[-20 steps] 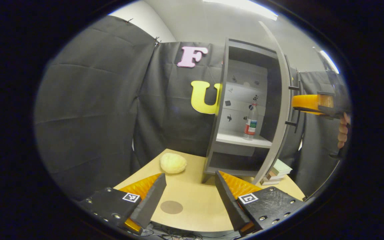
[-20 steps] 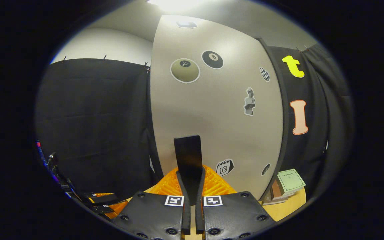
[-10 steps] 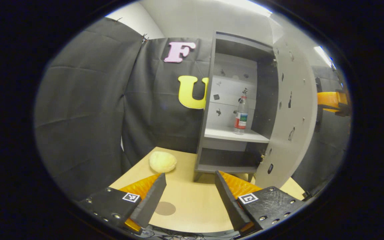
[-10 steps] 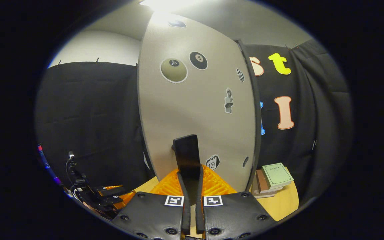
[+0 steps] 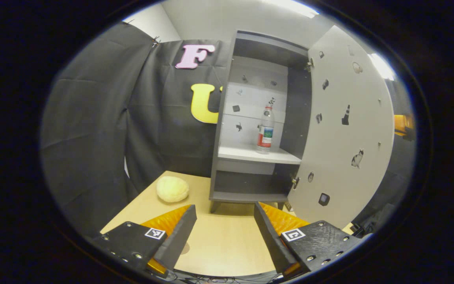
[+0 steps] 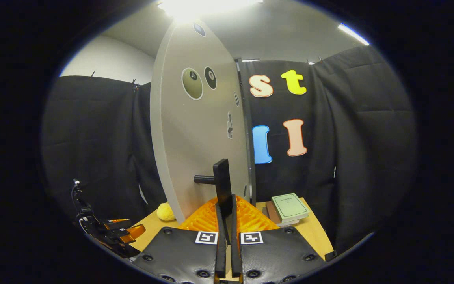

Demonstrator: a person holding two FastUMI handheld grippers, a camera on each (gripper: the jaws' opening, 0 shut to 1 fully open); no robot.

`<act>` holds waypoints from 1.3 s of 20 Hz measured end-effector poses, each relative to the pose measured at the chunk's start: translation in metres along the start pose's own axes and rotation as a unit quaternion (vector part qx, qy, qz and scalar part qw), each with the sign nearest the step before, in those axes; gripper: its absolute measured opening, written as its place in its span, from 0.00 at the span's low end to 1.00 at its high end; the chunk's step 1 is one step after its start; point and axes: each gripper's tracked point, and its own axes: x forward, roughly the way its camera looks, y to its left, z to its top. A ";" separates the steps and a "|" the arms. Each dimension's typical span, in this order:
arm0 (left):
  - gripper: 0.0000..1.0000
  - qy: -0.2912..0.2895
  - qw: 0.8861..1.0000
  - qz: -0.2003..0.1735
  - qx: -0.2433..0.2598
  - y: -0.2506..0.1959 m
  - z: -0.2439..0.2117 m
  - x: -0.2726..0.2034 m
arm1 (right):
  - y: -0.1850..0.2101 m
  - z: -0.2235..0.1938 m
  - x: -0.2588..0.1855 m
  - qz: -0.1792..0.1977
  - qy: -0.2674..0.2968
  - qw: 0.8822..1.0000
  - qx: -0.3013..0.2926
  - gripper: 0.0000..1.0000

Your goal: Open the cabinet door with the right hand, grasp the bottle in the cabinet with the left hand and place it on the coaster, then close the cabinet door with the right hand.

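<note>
In the left gripper view we find the left gripper (image 5: 224, 230) low over the worktop (image 5: 227, 244), its fingers spread wide with nothing between them. Ahead stands the cabinet (image 5: 227, 118) with its door (image 5: 345, 130) swung far out to the right, leaving the front fully open. The bottle (image 5: 265, 130) stands upright on the middle shelf (image 5: 250, 154), toward the right side, apart from the side walls. We note bare worktop between the gripper and the cabinet's base. A pale yellow soft lump (image 5: 172, 189) lies to the left of the cabinet, near the worktop's far edge. The coaster (image 5: 185, 248) shows as a dark sliver just beside the left finger, mostly hidden by it.

In the right gripper view we find the right gripper (image 6: 226, 232) closed on the door handle (image 6: 222, 185), both fingers pressed against the bar. The door (image 6: 195, 134) is seen nearly edge-on, its free edge toward us. A stack of books (image 6: 288, 207) rests on the worktop (image 6: 313, 232) right of the door. The left gripper (image 6: 122, 232) appears at lower left.
</note>
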 end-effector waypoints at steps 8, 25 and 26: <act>0.91 0.001 0.999 -0.037 0.005 -0.030 0.003 0.016 | -0.007 0.006 0.005 -0.018 -0.024 0.998 0.060 0.03; 0.91 -0.074 0.991 -0.068 0.088 -0.055 0.099 0.066 | -0.062 -0.006 -0.032 -0.137 0.004 0.988 0.068 0.26; 0.91 -0.077 0.991 -0.074 0.085 -0.062 0.102 0.072 | -0.072 -0.008 -0.041 -0.162 0.011 0.984 0.068 0.31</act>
